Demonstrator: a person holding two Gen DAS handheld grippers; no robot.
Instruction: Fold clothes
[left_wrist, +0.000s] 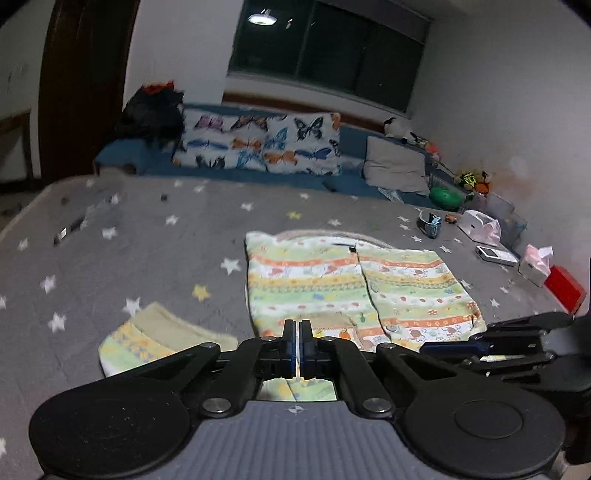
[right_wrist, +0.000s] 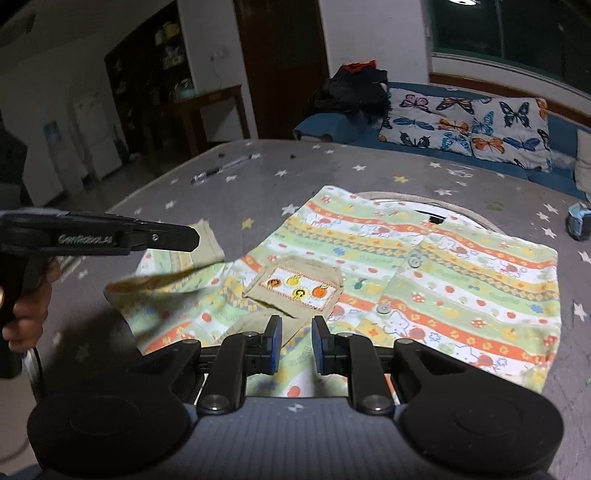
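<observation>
A child's striped shirt (left_wrist: 354, 284) in green, orange and yellow lies front up on the grey star-print bed (left_wrist: 155, 236), with a beige chest pocket (right_wrist: 295, 286) and buttons. Its left sleeve (left_wrist: 155, 339) spreads to the side. My left gripper (left_wrist: 297, 325) is shut at the shirt's lower hem, seemingly pinching a thin fold of cloth, and also shows in the right wrist view (right_wrist: 192, 236) above the lifted sleeve (right_wrist: 166, 280). My right gripper (right_wrist: 296, 332) is open just over the hem below the pocket and also shows in the left wrist view (left_wrist: 480, 339).
Butterfly pillows (left_wrist: 258, 144) and a grey pillow (left_wrist: 395, 166) line the blue headboard. Tissue packs (left_wrist: 535, 262), a red box (left_wrist: 565, 288), a white device (left_wrist: 495, 254) and toys sit at the bed's right edge. Pens (right_wrist: 221, 168) lie at the far left.
</observation>
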